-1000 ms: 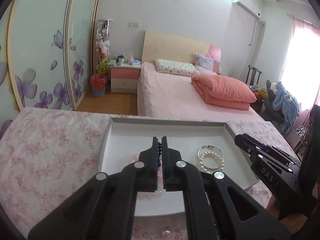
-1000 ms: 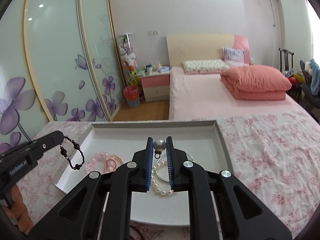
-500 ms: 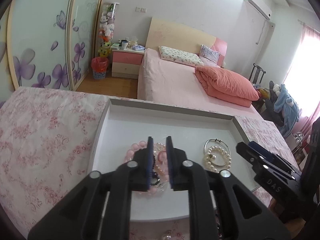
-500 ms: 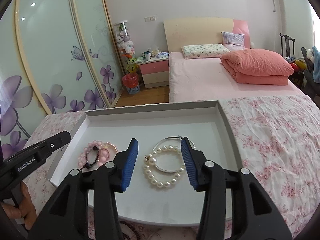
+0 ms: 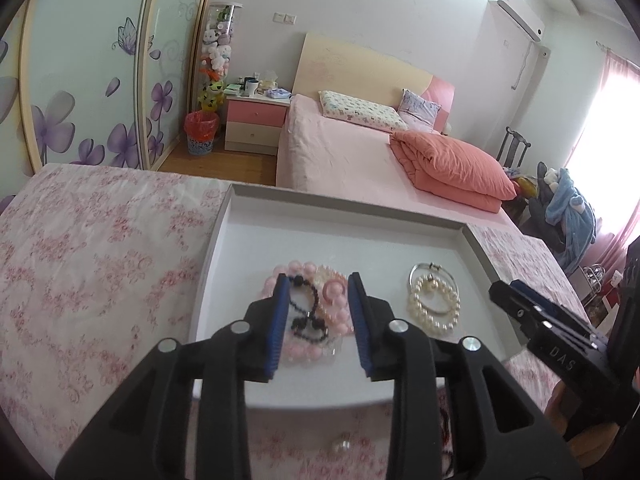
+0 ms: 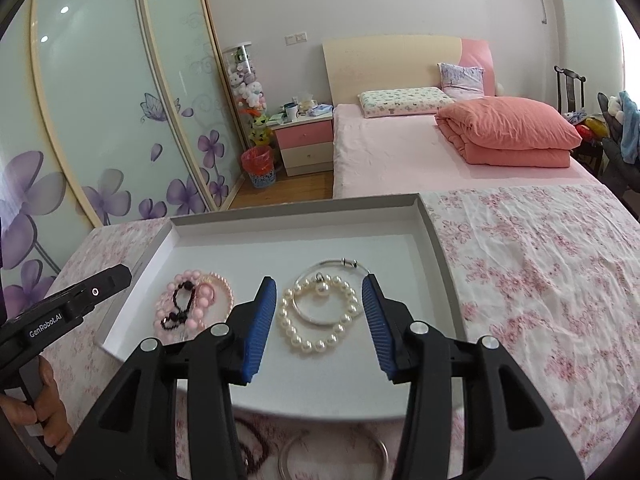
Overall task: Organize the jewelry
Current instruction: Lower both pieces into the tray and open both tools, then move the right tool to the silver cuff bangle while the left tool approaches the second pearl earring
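Left gripper (image 5: 316, 280) jaws opening over the black beads (image 5: 306, 310), mid-frame; right gripper (image 6: 320, 284) spread above the pearls (image 6: 320, 314).

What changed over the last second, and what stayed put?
Both grippers let go: the left gripper, jaws opening, dropped the dark bead bracelet onto the pink bracelets; the right gripper released the pearl pendant onto the pearl bracelet. The tray stayed put.

"DAS" stands in pale capitals on the black body of the right tool (image 5: 520, 300), off to the right of the left tool (image 5: 318, 308). "GenRobot.AI" stands in white on the left tool's black body, seen from the right wrist.
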### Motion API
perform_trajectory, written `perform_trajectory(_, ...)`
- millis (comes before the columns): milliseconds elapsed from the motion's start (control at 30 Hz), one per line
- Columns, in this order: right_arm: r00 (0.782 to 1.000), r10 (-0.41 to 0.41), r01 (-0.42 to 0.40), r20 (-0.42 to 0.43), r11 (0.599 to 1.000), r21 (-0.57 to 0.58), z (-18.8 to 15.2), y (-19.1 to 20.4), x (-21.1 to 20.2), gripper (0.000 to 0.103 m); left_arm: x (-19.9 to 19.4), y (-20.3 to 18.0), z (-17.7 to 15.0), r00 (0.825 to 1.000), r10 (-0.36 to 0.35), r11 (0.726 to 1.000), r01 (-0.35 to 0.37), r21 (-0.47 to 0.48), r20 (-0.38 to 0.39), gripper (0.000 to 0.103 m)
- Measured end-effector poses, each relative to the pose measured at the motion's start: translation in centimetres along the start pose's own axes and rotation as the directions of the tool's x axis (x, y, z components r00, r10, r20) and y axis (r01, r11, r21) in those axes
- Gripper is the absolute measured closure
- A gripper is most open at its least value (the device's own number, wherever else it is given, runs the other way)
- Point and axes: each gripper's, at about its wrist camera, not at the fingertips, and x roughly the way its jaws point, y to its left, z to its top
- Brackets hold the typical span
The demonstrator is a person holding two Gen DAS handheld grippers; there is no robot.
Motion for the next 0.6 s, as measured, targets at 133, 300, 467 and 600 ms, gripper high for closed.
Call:
perform_trajectory(133, 1.0, -0.002, 0.001, -0.017, 1.0, -0.014, -1.5, -0.5, -1.8, 0.057, -1.7, 0.2, -1.9, 1.0, -0.007, 1.0, 0.007, 0.012, -0.009, 0.069)
perform_trajectory(300, 0.997, -0.008, 0.006, -0.074, 1.0, -0.029, -4.4, -1.2, -3.2, 0.057, -3.8, 1.2, -5.0, 1.0, 0.003, 1.0, -0.002, 0.022, -0.031, 0.064)
perform_trajectory(467, 0.99, -0.025, 0.022, -0.142, 0.999, -0.026, -6.8, -1.8, -3.4, 0.057, -4.8, 2.3, -7.4, 0.998, 0.026, 1.0, -0.025, 0.019, -0.055, 0.062)
perform_trajectory(600, 0.982, -0.029, 0.026, -0.184, 0.999, -0.018, -8.0, -1.7, -3.0, 0.056, -4.9, 2.5, -8.4, 0.996, 0.05, 0.998, -0.047, 0.04, -0.067, 0.06)
